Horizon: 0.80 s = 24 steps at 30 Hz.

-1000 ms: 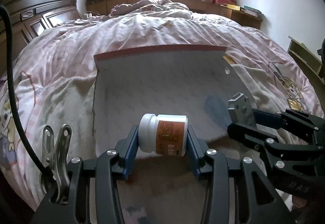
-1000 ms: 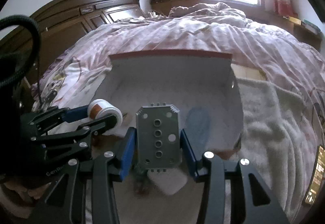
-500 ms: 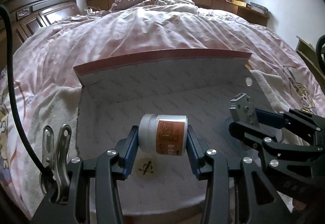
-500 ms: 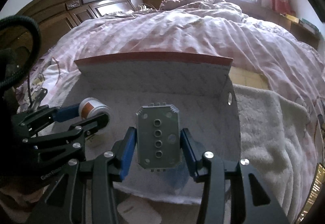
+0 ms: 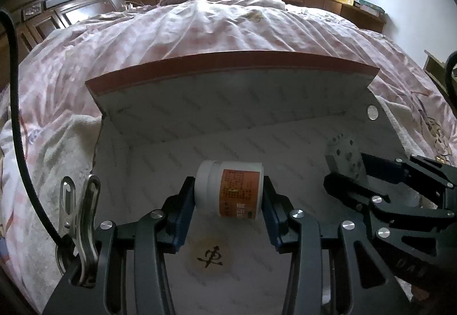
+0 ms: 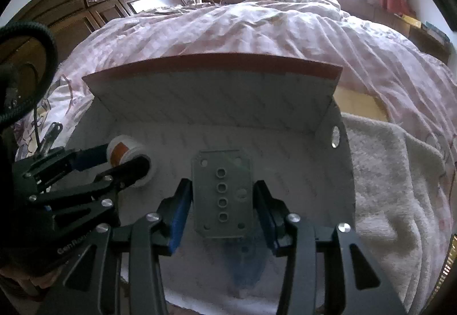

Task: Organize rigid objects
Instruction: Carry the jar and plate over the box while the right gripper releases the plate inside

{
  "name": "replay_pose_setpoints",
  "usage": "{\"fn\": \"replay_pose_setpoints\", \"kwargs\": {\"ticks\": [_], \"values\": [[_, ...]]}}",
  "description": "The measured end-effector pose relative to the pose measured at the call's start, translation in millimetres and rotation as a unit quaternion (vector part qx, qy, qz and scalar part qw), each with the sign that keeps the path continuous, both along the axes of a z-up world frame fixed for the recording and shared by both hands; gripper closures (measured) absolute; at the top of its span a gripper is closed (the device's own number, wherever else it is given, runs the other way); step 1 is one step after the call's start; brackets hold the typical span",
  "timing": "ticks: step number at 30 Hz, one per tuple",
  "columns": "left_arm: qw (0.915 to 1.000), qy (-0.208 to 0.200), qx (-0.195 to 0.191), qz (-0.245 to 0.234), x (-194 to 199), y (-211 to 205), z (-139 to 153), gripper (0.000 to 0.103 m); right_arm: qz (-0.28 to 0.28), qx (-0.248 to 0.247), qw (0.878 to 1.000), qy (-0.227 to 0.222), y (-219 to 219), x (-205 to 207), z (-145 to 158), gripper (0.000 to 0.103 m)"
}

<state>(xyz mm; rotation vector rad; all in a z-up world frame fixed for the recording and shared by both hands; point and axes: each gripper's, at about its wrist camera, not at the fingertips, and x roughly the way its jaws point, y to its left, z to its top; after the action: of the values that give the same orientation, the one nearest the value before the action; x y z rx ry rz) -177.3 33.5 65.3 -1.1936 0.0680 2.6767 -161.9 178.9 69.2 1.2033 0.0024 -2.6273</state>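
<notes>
Left wrist view: left gripper clamps a white jar lying sideways at frame centre, over the floor of the open white box on the bed. Orange label carries small print, unreadable. A round disc with one dark character lies on the box floor, lower centre. Right gripper enters from the right.

Right wrist view: right gripper pinches a grey perforated plate, centre frame, above the box floor. A blue item lies below it. "Gen…" lettering is partly readable on the left gripper, lower left.

Progress: both objects are carried over the box but not released; placing remains.
</notes>
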Motion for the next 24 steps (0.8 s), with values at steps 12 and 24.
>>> {"fn": "replay_pose_setpoints", "kwargs": {"ticks": [12,24], "values": [[0.9999,0.009,-0.008,-0.004,-1.2,4.1,-1.6,0.058,-0.005,-0.002,1.0,0.0,1.2,0.9,-3.3,0.055],[1.0,0.0,-0.007,0.002,5.9,5.8,3.6,0.058,-0.018,-0.023,0.999,0.014,8.9,7.3,4.8,0.044]]}}
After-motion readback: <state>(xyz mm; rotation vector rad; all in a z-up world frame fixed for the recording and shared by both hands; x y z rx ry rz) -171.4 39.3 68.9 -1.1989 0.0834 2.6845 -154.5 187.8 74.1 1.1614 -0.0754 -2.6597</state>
